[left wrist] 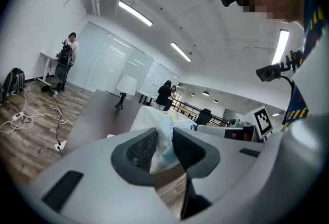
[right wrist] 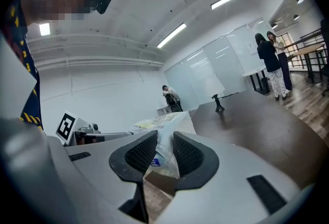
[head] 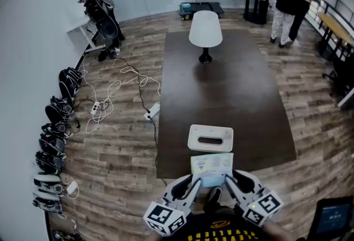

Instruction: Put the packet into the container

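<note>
A pale yellow-green packet (head: 212, 166) hangs between both grippers over the near edge of the dark brown table (head: 232, 90). My left gripper (head: 198, 181) is shut on its near left corner, and my right gripper (head: 227, 178) is shut on its near right corner. The left gripper view shows the crinkled packet (left wrist: 163, 133) pinched between the left gripper's (left wrist: 164, 149) dark pads. In the right gripper view the packet (right wrist: 160, 126) is likewise clamped in the right gripper (right wrist: 164, 154). A white container (head: 210, 137) with a dark slot on top rests on the table just beyond the packet.
A white lamp (head: 205, 30) stands at the table's far end. Cables and a power strip (head: 151, 111) lie on the wood floor to the left, with several bags (head: 55, 140) along the left wall. Three people (head: 289, 2) stand at the back.
</note>
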`<state>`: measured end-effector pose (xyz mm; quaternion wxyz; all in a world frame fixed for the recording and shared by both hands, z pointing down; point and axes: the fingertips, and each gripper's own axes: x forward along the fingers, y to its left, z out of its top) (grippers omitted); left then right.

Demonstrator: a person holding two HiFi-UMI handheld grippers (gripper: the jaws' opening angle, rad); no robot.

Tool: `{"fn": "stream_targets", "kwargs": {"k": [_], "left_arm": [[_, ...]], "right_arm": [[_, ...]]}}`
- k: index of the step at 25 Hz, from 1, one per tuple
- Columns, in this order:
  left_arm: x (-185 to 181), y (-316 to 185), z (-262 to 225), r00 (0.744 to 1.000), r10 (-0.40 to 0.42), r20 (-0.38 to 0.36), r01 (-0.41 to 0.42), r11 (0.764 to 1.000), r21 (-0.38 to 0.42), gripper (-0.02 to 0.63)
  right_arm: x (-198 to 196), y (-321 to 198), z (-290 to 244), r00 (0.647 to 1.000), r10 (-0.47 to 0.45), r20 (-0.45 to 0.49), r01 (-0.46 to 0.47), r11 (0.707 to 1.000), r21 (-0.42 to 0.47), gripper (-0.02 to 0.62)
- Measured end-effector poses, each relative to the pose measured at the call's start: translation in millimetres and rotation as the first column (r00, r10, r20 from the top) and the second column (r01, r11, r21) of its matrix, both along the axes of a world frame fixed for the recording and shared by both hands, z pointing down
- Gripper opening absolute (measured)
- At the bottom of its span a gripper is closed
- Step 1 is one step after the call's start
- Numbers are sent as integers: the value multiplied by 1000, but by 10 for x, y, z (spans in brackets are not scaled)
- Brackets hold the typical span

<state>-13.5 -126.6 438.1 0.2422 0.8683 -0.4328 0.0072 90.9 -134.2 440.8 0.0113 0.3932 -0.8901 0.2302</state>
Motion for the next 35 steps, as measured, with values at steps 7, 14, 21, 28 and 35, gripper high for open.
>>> {"fn": "stream_targets", "kwargs": {"k": [7,14,21,28,35], "left_arm": [[266,-334,24,1000,-24,9,24,1000,-12,98],[312,-556,98,999,-27,23,28,999,-33,98],[216,-905,146,1000,6,6,-6,999,-41,98],[115,-1358,101,997,65,-30,-66,998,-17,98],[-42,-1620,215,992,117,-52,-119,992,-37,98]], "right_arm": [[261,-354,34,1000,-22,17,22,1000,-12,109],[307,-573,134,999,-24,34,26,999,-42,109],[203,-904,190,1000,6,19,-4,998,-58,109],[107,-1290,166,998,69,-8,-69,996,-61,106],[-50,-1490,278,993,109,-49,-113,989,-91,106]]}}
